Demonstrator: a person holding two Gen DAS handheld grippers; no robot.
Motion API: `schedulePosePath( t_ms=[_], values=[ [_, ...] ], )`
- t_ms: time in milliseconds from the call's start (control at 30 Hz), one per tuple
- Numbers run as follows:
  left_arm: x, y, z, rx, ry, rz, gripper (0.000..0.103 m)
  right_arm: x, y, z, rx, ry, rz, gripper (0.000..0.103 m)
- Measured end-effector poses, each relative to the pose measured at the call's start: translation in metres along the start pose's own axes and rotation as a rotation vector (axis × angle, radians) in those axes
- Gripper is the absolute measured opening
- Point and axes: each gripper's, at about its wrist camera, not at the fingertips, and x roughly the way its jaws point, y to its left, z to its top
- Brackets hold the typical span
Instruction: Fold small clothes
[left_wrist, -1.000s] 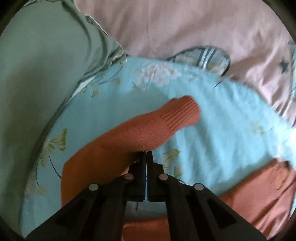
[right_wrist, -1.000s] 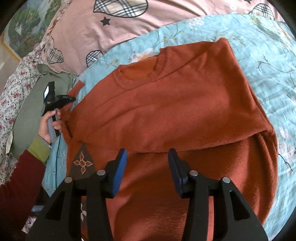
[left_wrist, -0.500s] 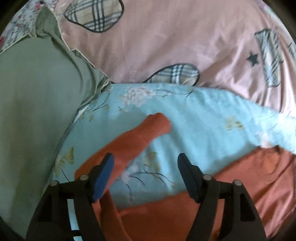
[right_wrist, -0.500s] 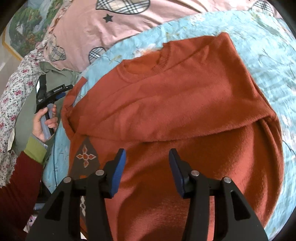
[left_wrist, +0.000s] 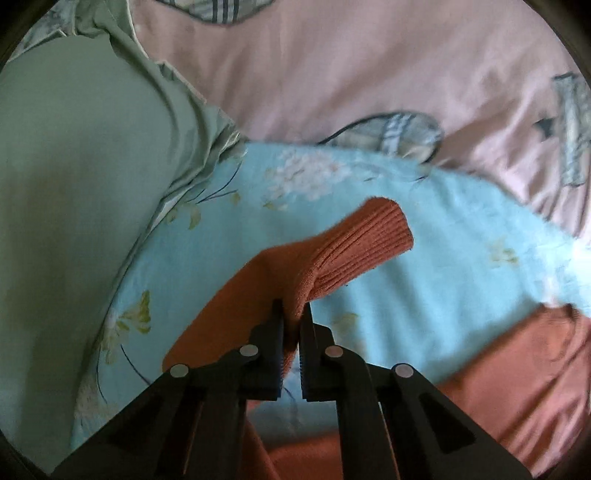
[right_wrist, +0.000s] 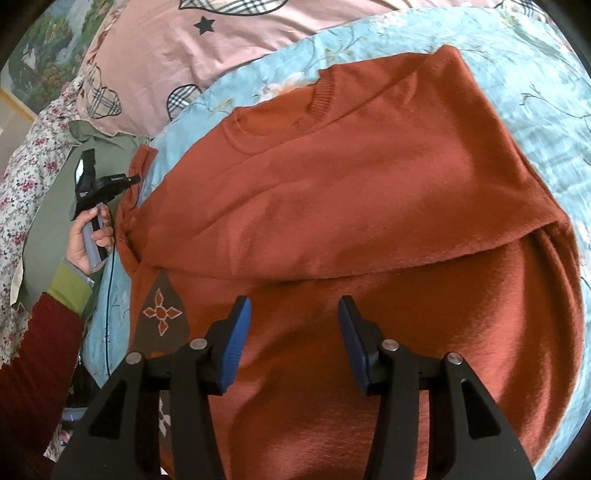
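Observation:
A rust-orange knit sweater (right_wrist: 351, 206) lies face up on the light blue floral sheet (right_wrist: 535, 81), its right side folded over the body. Its left sleeve (left_wrist: 332, 251), with a ribbed cuff, stretches out over the sheet in the left wrist view. My left gripper (left_wrist: 293, 310) is shut on the sleeve just behind the cuff; it also shows in the right wrist view (right_wrist: 135, 180) at the sweater's left edge. My right gripper (right_wrist: 293, 314) is open and empty, hovering over the sweater's lower body.
A green pillow (left_wrist: 74, 192) lies left of the sleeve. A pink quilt with plaid hearts and stars (left_wrist: 351, 74) lies beyond the sheet. A brown patterned patch (right_wrist: 160, 314) shows at the sweater's lower left. A floral fabric (right_wrist: 26, 173) borders the far left.
My left gripper, open above the sleeve half a second ago, has dropped and shut on the sleeve near the cuff. My right gripper stays open and has barely shifted.

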Motion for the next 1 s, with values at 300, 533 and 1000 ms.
schedulePosePath(
  t_ms=[300, 533, 1000],
  values=[
    [-0.128, -0.108, -0.052, 0.08, -0.127, -0.407, 0.004, -0.016, -0.001, -0.004, 0.025, -0.058, 0.024, 0.05],
    [-0.131, -0.228, -0.126, 0.184, -0.009, -0.58, 0.004, -0.035, -0.024, -0.007, 0.093, -0.116, 0.005, 0.05],
    [-0.122, -0.251, -0.19, 0.228, 0.095, -0.562, 0.054, -0.031, -0.039, 0.013, 0.124, -0.152, 0.019, 0.051]
  ],
)
